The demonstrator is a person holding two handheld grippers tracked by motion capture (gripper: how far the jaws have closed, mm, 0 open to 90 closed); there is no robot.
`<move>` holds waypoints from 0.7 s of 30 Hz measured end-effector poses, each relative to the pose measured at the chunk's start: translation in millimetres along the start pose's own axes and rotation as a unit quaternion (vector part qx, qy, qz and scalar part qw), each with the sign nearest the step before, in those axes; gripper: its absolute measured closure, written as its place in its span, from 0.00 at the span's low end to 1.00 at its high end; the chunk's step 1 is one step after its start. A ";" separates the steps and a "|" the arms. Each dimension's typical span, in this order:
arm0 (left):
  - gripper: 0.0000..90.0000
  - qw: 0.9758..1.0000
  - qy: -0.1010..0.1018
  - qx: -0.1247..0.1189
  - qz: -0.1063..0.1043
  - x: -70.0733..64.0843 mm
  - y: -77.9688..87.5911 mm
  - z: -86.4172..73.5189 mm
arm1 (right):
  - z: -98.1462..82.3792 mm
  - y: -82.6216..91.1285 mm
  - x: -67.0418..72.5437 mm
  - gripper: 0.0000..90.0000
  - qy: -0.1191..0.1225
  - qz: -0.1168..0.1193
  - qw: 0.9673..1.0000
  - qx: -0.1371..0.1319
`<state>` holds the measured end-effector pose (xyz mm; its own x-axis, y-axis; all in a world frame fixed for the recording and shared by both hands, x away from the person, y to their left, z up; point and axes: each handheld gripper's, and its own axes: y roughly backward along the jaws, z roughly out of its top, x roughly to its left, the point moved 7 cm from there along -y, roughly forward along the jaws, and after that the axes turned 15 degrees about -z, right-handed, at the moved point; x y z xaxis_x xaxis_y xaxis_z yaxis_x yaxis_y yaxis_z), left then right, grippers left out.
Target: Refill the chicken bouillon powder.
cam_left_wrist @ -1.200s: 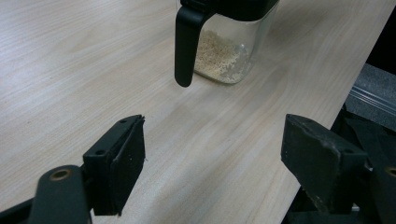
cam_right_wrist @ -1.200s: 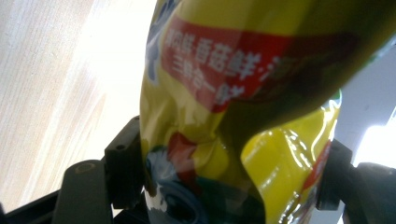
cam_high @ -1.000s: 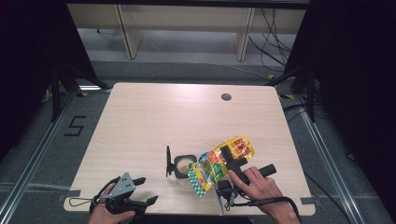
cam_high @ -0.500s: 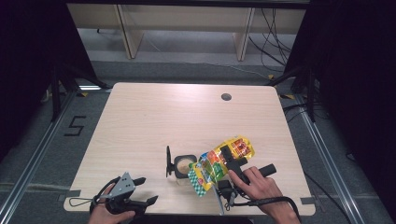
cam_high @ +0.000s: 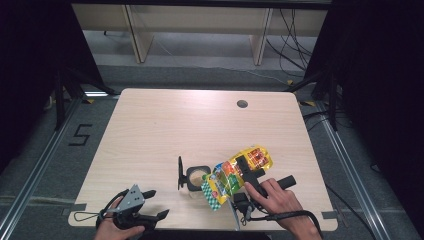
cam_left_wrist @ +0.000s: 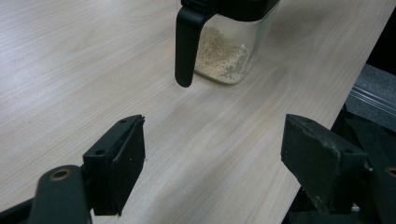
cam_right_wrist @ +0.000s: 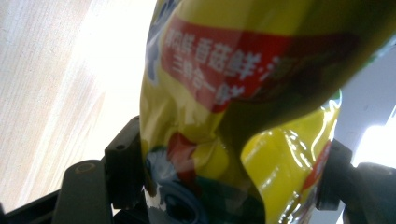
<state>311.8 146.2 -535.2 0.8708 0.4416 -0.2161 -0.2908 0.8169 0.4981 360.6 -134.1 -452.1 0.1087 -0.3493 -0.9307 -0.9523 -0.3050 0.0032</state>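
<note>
A yellow snack bag (cam_high: pixel 235 172) with red and green print is tipped over a clear jar (cam_high: pixel 195 178) that has a black lid and handle. My right gripper (cam_high: pixel 245 167) is shut on the bag, its jaws pressing both sides of the bag (cam_right_wrist: pixel 243 121). The jar (cam_left_wrist: pixel 224 51) holds pale grains at its bottom and stands on the wooden table. My left gripper (cam_high: pixel 152 205) rests near the table's front left edge, open, with nothing between its jaws (cam_left_wrist: pixel 212 158); the jar stands apart from it, farther along the table.
The wooden table (cam_high: pixel 200 125) has a round cable hole (cam_high: pixel 242 104) at the back right. Its right edge (cam_left_wrist: pixel 327 121) lies close beside my left gripper's jaw. Dark floor and metal rails surround the table.
</note>
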 end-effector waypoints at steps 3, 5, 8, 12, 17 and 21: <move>0.24 1.000 -0.001 0.001 0.000 0.2 0.1 0.0 | -0.6 1.1 1.5 0.34 -0.007 0.002 1.000 0.007; 0.24 1.000 0.000 0.002 0.001 -0.1 0.5 -0.1 | -0.5 0.9 1.1 0.34 -0.006 0.001 1.000 0.006; 0.24 1.000 -0.001 0.001 0.000 0.1 0.1 0.0 | -0.6 0.3 -0.2 0.34 -0.001 0.000 1.000 0.002; 0.24 1.000 0.000 0.000 0.000 0.0 0.0 0.0 | -0.8 0.4 -0.3 0.34 -0.001 -0.001 1.000 0.002; 0.24 1.000 0.001 0.002 0.001 -0.3 0.4 -0.1 | -0.5 0.4 -0.2 0.34 0.000 -0.001 1.000 0.002; 0.24 1.000 0.000 0.000 0.000 0.0 -0.1 0.0 | -1.1 1.3 1.7 0.34 -0.008 0.003 1.000 0.010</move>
<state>311.8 146.1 -535.3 0.8707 0.4419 -0.2160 -0.2908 0.8167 0.4984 359.8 -136.2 -453.3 0.0996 -0.3372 -0.9361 -0.9582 -0.2861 0.0011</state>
